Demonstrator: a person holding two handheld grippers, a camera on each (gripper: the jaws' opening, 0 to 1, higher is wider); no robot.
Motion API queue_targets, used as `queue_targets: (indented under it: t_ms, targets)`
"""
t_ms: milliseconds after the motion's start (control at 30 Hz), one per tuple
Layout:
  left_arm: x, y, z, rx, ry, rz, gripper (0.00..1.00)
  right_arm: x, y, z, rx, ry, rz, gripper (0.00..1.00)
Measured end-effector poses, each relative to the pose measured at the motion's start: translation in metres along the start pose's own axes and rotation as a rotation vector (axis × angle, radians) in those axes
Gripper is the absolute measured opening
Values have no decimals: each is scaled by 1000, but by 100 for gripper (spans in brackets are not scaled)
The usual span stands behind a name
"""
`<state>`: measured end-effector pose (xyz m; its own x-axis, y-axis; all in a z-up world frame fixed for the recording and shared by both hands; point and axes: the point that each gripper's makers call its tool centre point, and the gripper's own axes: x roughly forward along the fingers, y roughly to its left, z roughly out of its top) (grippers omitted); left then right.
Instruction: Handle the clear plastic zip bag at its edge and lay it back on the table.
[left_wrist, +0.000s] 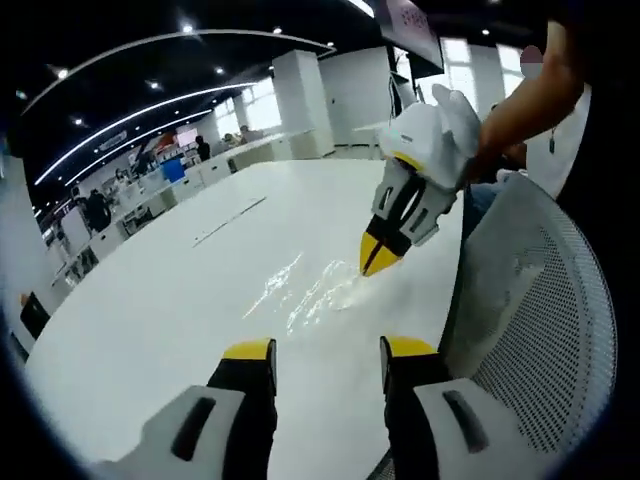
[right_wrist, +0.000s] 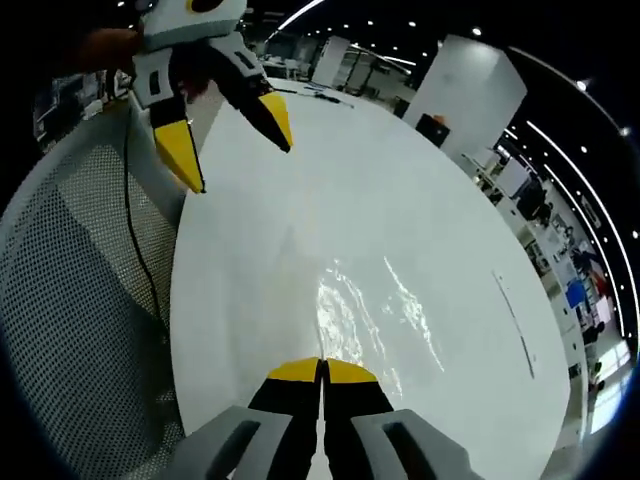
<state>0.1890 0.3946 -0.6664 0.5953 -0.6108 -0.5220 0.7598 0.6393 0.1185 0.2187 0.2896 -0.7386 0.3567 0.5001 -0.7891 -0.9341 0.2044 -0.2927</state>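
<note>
Right gripper (right_wrist: 322, 372): yellow-tipped jaws pressed together over near edge of zip bag (right_wrist: 372, 312); whether pinching film, can't tell. Left gripper (left_wrist: 326, 352): jaws spread wide, nothing between. Bag clear, crinkly, glinting, flat on glossy white table (left_wrist: 150, 300), beside grey mesh chair back (left_wrist: 540, 300).

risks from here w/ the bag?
1. Right tongs look shut at the edge of the bag; the film is clear and crinkled, so whether they hold it can't be told, and a thin pinch could slip.
2. The bag lies near the table edge beside a mesh chair; a drag could pull it off.
3. Left tongs are open, giving no support.
</note>
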Motion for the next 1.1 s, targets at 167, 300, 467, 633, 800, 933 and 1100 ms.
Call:
queue_targets:
  t_ms: [167, 300, 467, 633, 800, 933, 1100]
  targets:
    - [-2, -5, -11, -18, 7, 17, 44, 16, 5, -8, -19, 34, -22, 0]
    - [-1, -8, -12, -24, 5, 25, 44, 21, -1, -10, -7, 38, -64, 0]
    - [3, -10, -13, -35, 5, 23, 44, 28, -7, -11, -21, 29, -83, 0]
    - [9, -16, -17, -22, 20, 9, 45, 31, -11, -11, -8, 2, -100, 8]
    - [18, -20, -17, -27, 23, -2, 46, 17, -5, -10, 51, -27, -58, 21]
    - [22, -24, -13, -30, 2, -17, 49, 1, -6, -8, 111, -86, -63, 34]
    - [25, -21, -12, -36, -11, -23, 52, -16, -11, -20, 249, -134, -95, 51]
